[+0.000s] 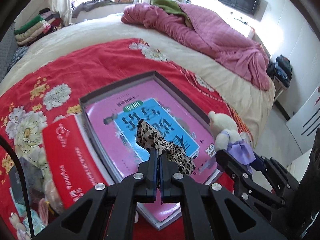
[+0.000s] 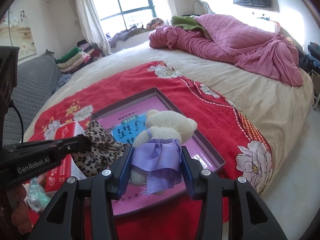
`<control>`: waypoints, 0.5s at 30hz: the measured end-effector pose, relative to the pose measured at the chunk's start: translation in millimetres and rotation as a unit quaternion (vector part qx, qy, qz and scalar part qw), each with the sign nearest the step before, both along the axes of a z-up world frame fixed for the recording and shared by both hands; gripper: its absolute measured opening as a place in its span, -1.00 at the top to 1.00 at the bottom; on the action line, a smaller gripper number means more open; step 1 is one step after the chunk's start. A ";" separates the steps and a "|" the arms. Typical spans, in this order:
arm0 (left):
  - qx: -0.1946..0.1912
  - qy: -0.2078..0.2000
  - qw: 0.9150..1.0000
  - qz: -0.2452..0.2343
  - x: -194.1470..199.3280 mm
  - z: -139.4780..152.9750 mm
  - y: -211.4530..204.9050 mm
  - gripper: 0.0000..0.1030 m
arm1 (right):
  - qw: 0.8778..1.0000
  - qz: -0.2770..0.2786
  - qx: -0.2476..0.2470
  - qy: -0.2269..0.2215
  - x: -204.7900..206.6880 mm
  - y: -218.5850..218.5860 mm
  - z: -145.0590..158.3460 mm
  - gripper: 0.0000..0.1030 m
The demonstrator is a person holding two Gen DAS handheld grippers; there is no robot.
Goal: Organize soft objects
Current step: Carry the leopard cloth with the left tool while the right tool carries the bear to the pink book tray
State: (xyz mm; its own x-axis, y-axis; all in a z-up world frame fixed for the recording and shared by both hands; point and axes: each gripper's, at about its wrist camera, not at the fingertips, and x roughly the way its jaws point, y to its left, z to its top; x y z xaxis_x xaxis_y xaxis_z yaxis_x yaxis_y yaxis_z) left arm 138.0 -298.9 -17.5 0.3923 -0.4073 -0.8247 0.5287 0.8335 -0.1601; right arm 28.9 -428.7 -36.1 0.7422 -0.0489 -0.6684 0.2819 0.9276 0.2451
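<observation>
Grippers first, nearest to you. Left gripper (image 1: pixel 159 156) is clamped tight on the leopard-print scarf (image 1: pixel 158 140); the cloth bunches out ahead of the tips and trails off toward 4 o'clock in the left wrist view. Right gripper (image 2: pixel 157 156) is closed on the plush bear (image 2: pixel 160 132), pads squeezing the purple satin skirt (image 2: pixel 158 156) at the waist, head pointing away at 12 o'clock.

Both loads hang over the shallow dark tray (image 1: pixel 120 84), which sits on the red floral blanket (image 1: pixel 90 64) with a pink book (image 1: pixel 140 100) filling its floor. My read: you're about to drop both in there.

Risks:
- Scarf tail is loose. If you release at that edge, it can drape over the tray wall at 4 o'clock instead of landing inside.
- Bear is held partly by slippery skirt fabric, not just body. A quick tilt could let it slide out early.
- The two grippers are close together; in the right wrist view the left one comes in from 9 o'clock with the scarf just beside the bear. Fabric could snag on the other jaws.
- Red carton (image 1: pixel 68 156) sits touching the tray at 9 o'clock; a low swing could knock it.

Farther out at 1 o'clock: crumpled pink quilt (image 2: pixel 230 44), not in play.
</observation>
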 end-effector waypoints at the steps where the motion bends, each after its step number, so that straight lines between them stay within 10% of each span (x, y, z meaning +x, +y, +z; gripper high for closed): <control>1: 0.003 0.006 1.000 -0.003 0.8 -3.8 -2.6 0.97 | 1.000 0.000 0.002 0.005 3.0 -1.9 -4.1 0.09; 15: 0.027 0.051 0.998 -0.025 2.3 -33.8 -9.9 0.96 | 0.998 -0.021 -0.003 0.059 27.6 -13.6 -39.2 0.07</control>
